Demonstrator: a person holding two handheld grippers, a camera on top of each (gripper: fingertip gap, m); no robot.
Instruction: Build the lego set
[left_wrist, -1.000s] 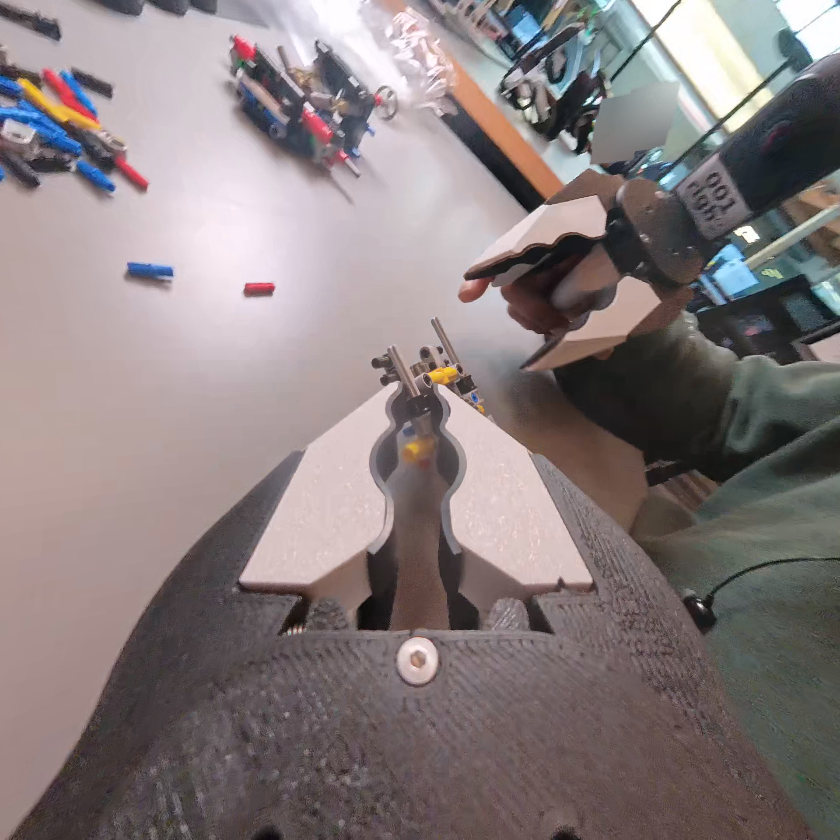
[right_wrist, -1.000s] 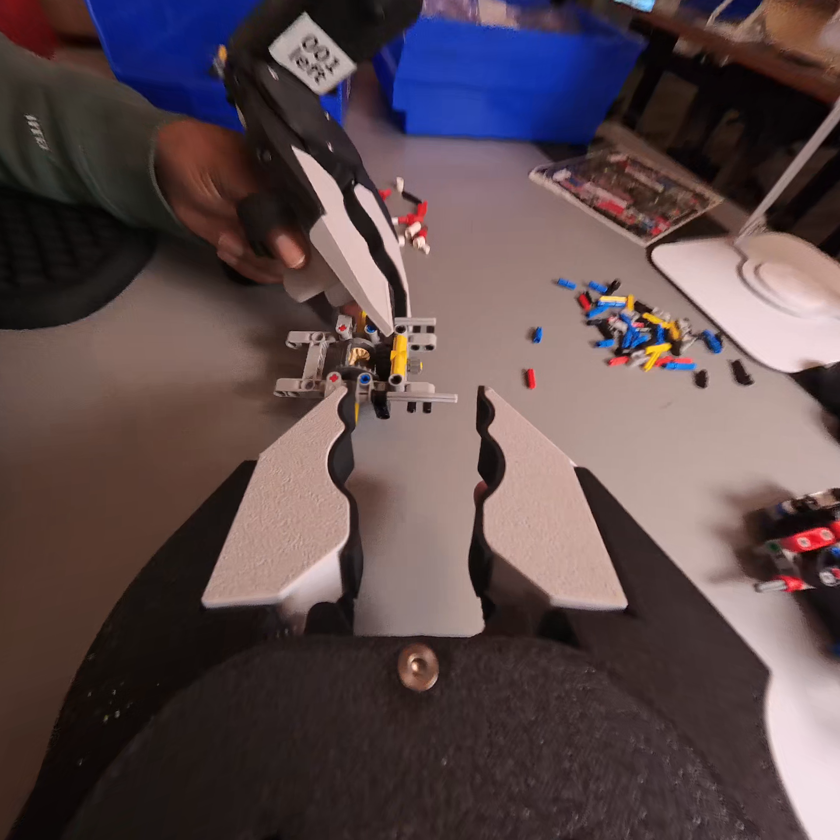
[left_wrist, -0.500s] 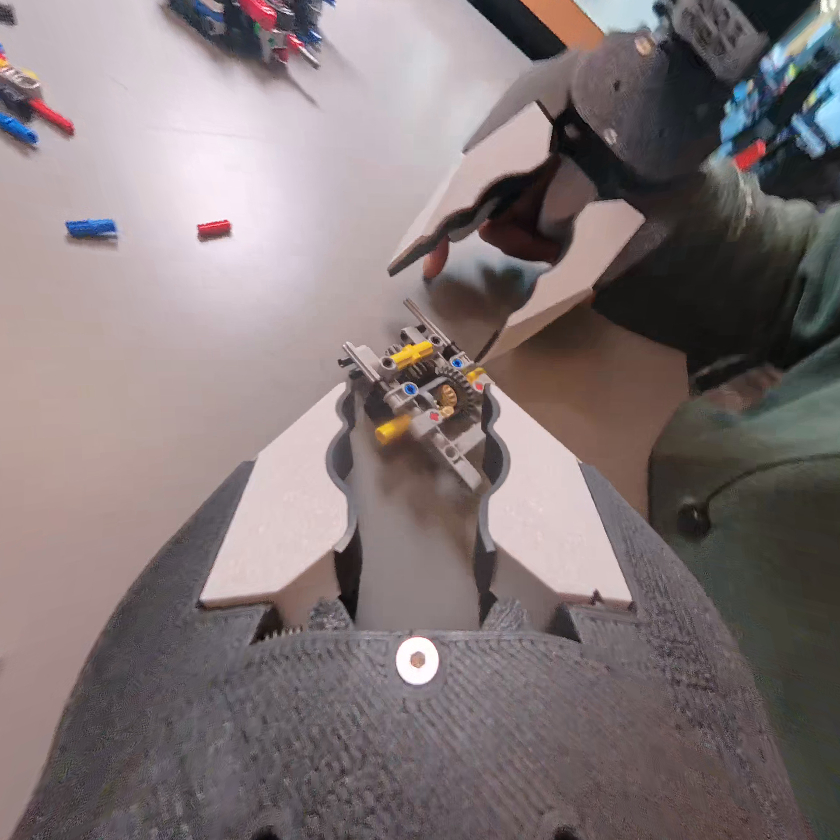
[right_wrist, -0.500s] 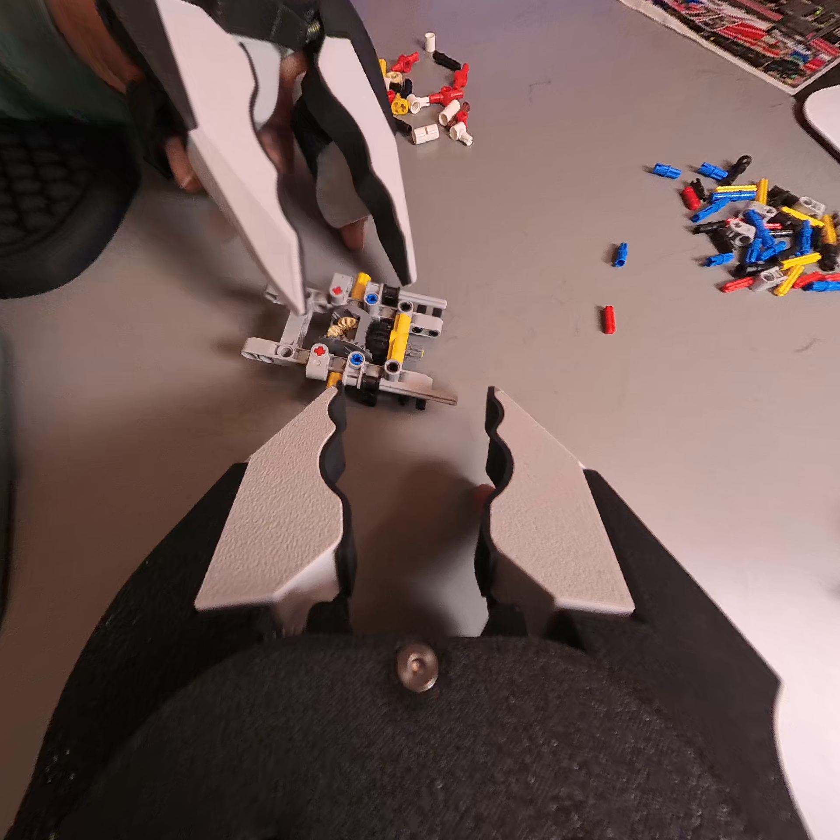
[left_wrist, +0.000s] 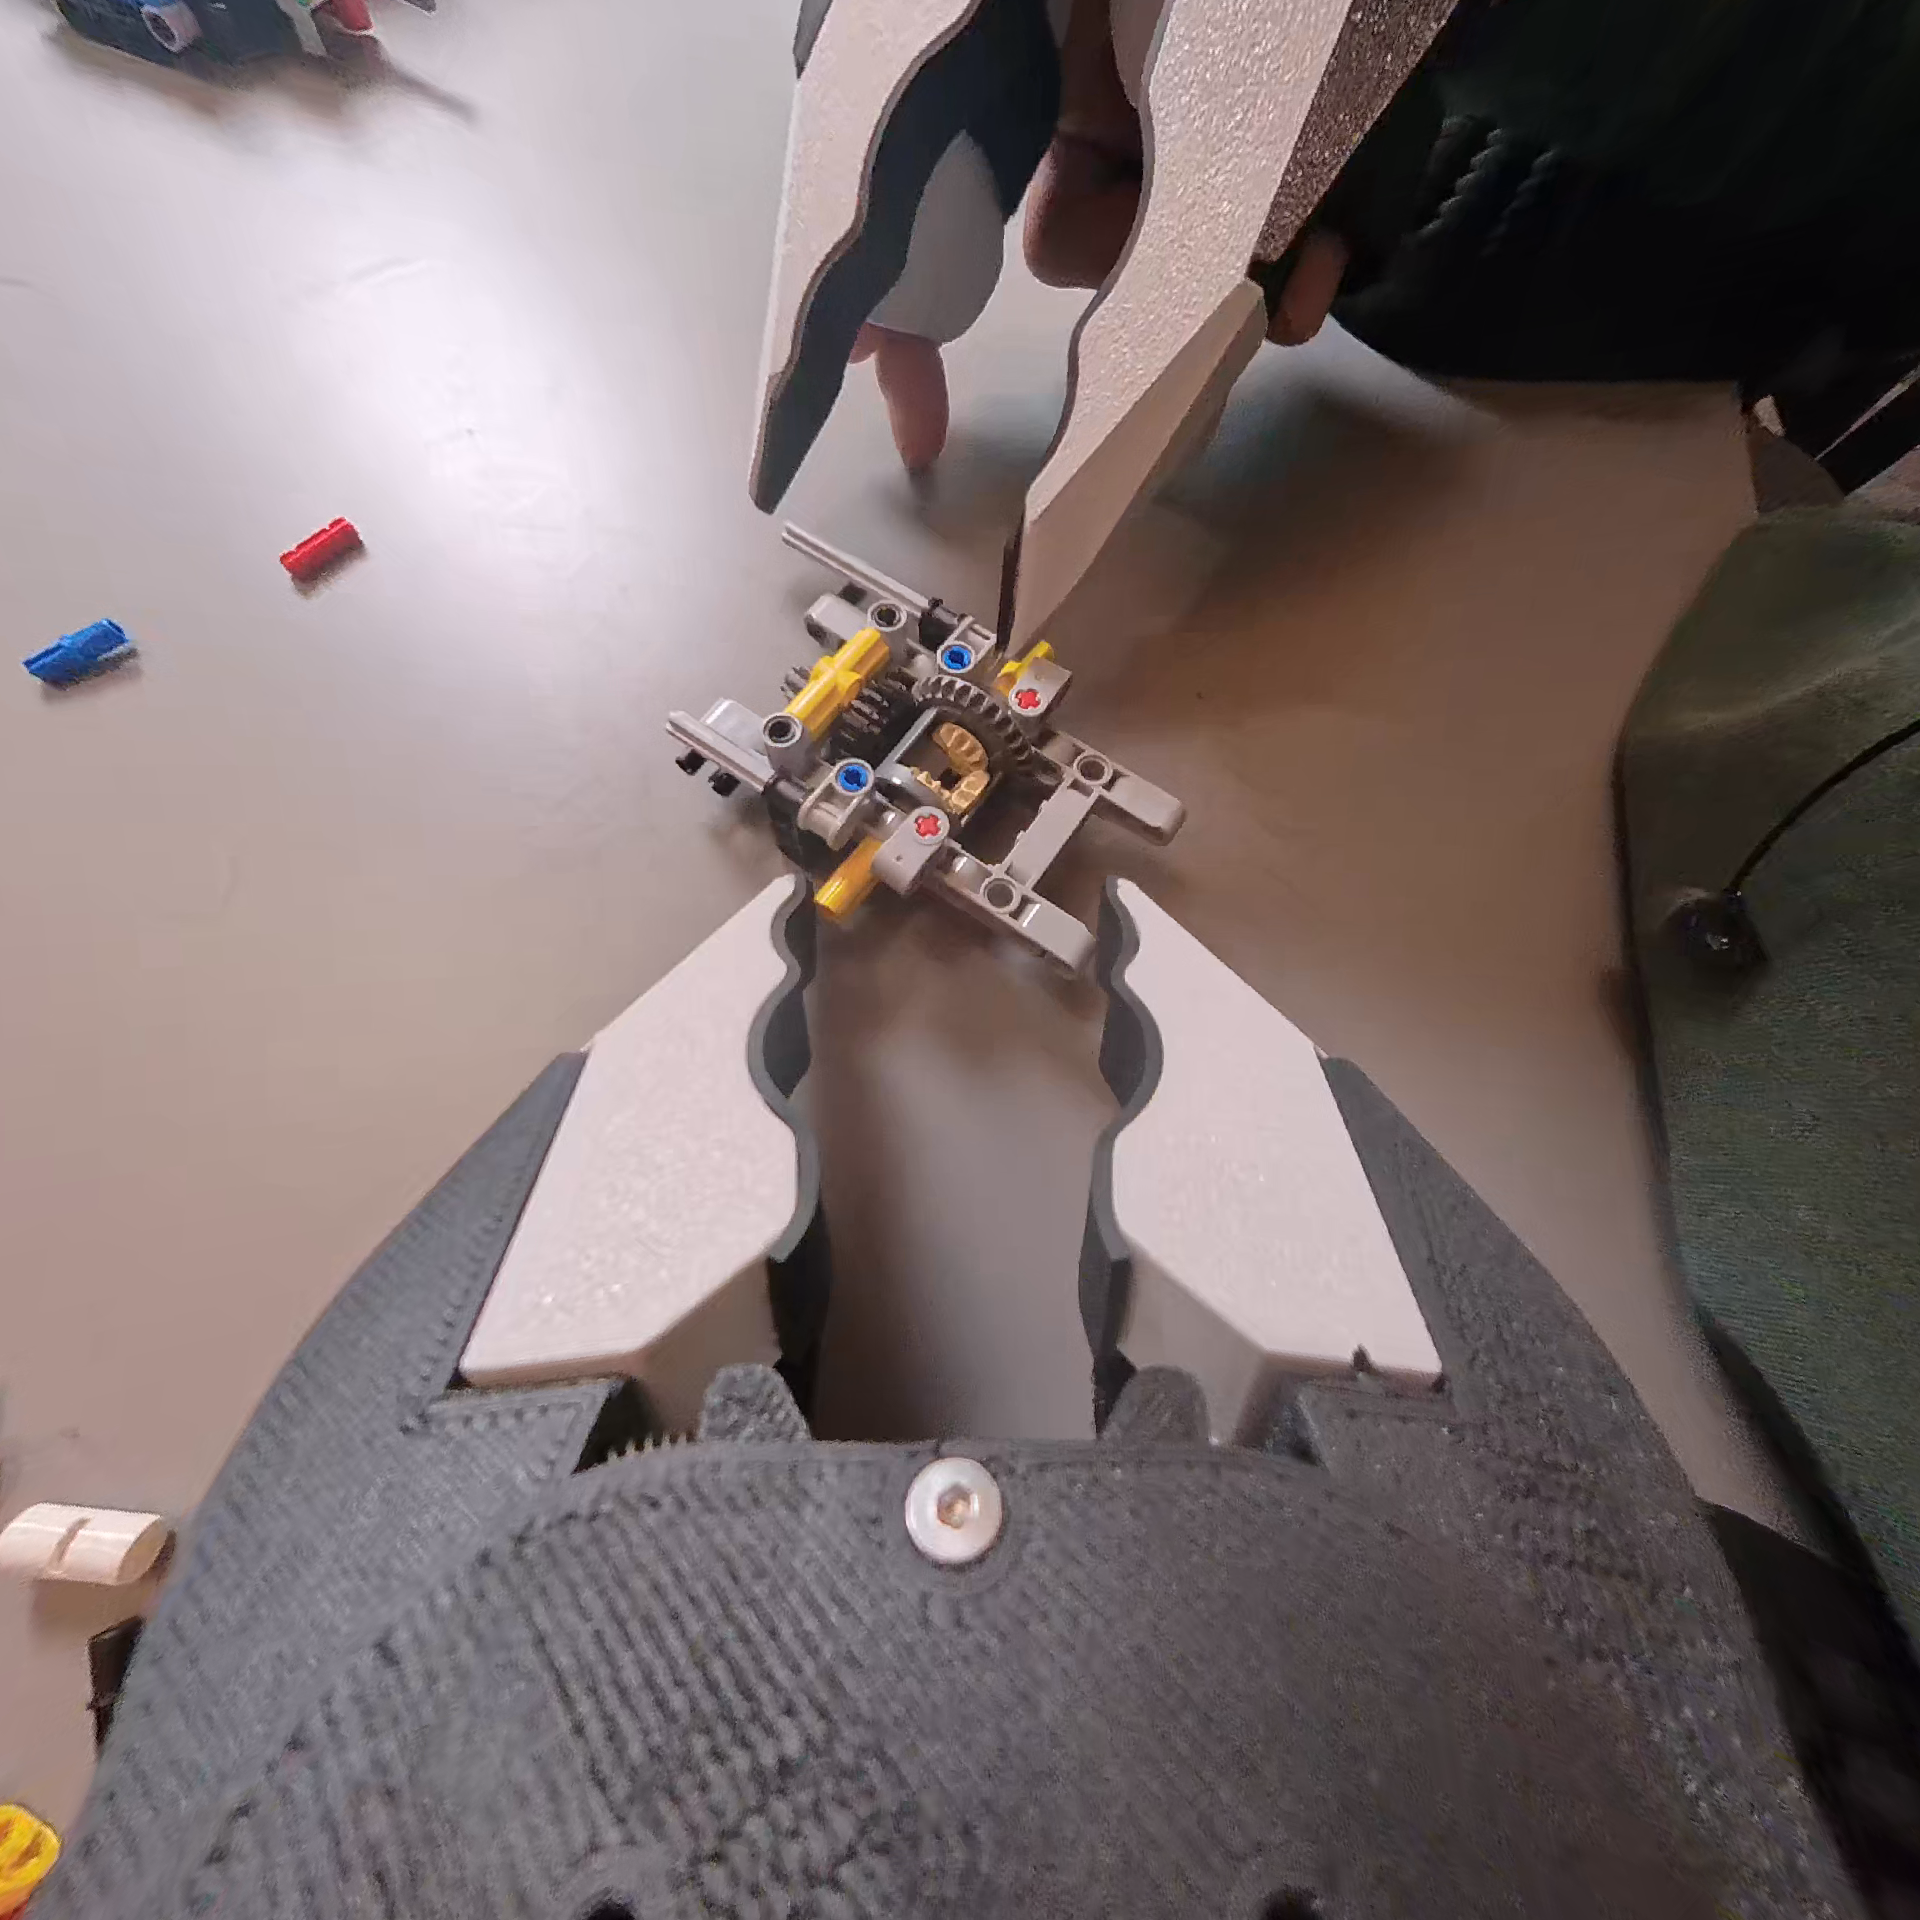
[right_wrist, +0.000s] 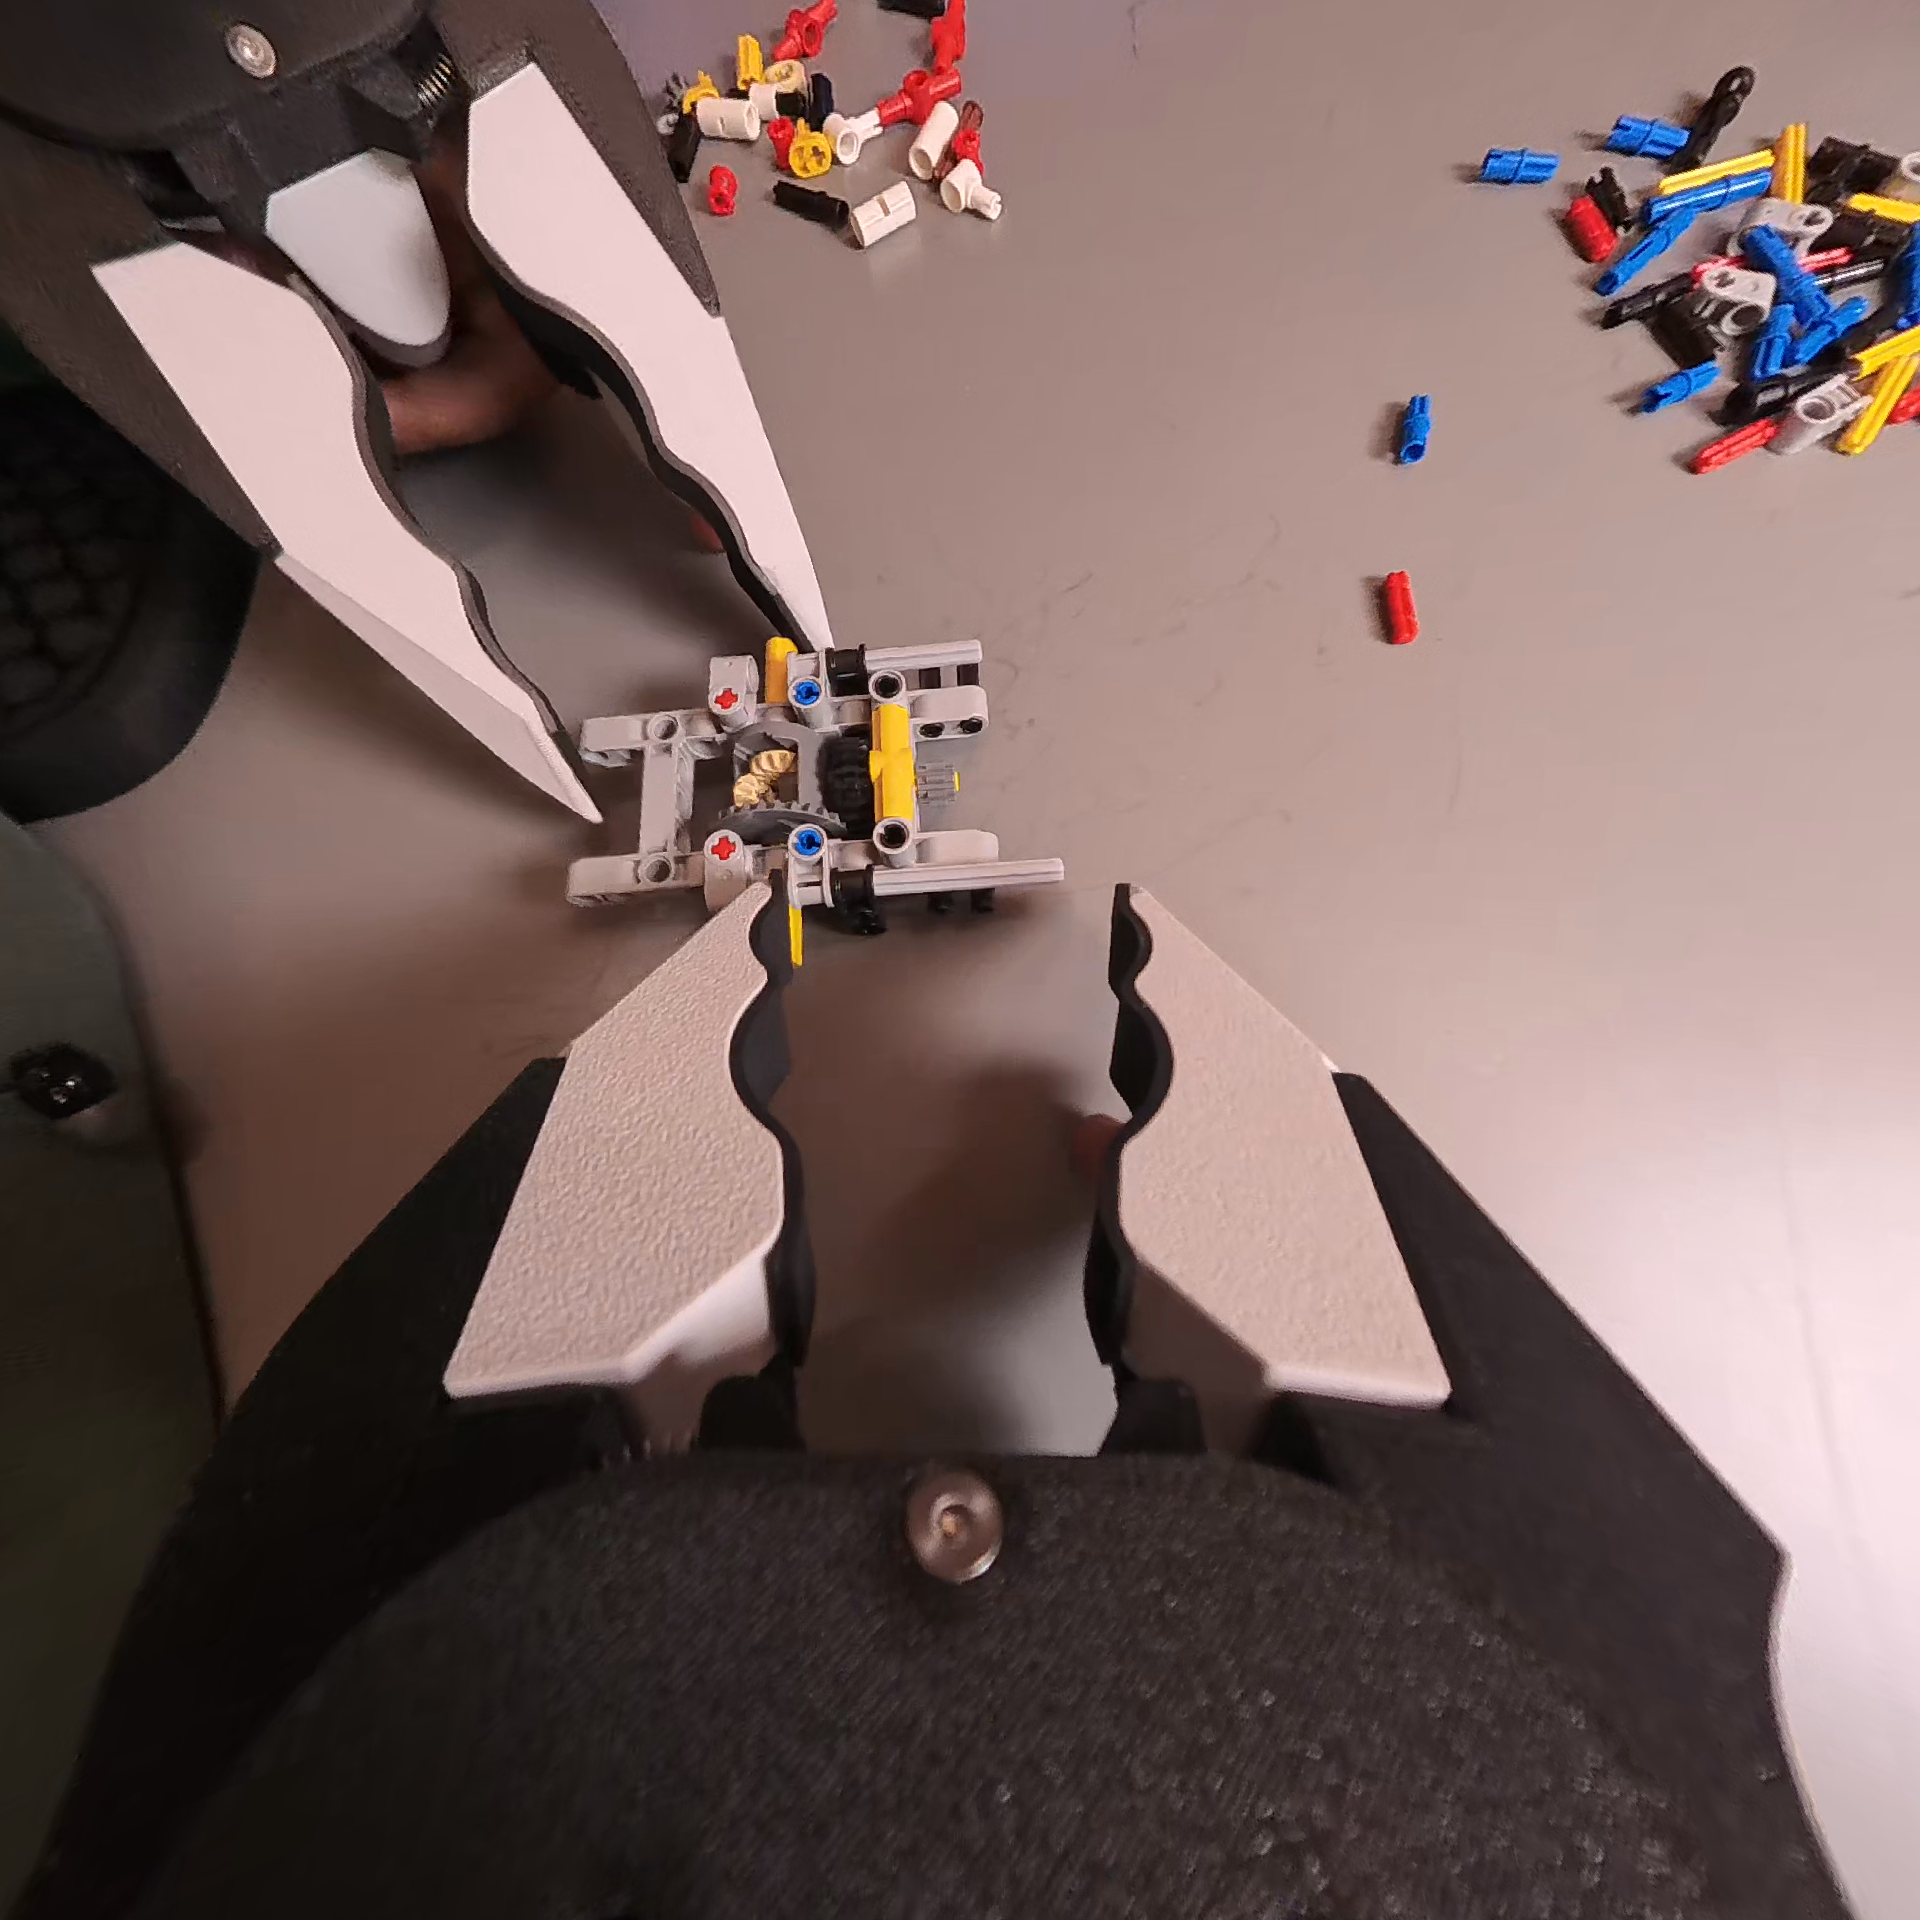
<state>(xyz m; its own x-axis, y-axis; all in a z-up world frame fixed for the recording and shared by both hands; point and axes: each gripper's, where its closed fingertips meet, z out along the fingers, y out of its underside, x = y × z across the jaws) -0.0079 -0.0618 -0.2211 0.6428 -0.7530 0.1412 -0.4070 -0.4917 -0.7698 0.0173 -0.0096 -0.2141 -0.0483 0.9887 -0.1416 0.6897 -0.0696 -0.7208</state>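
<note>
A small grey lego assembly with gears, yellow axles and blue and red pins lies flat on the grey table. My left gripper is open and empty, its tips just short of the assembly's near edge. My right gripper comes in from the far side, open, with one fingertip at the assembly's far corner. In the right wrist view the assembly lies just ahead of my open right gripper. My left gripper reaches it from the upper left. Neither gripper holds it.
A red pin and a blue pin lie loose to the right. A large pile of pieces is at the far right, a smaller pile at the back. A person's green sleeve borders the table. The red pin is about 8 centimeters from my right fingertips. It is also in sight in the left wrist view.
My left gripper was shut on the assembly; it has opened and the assembly now lies on the table. Both grippers have tilted down and closed in on it. The right stayed open.
</note>
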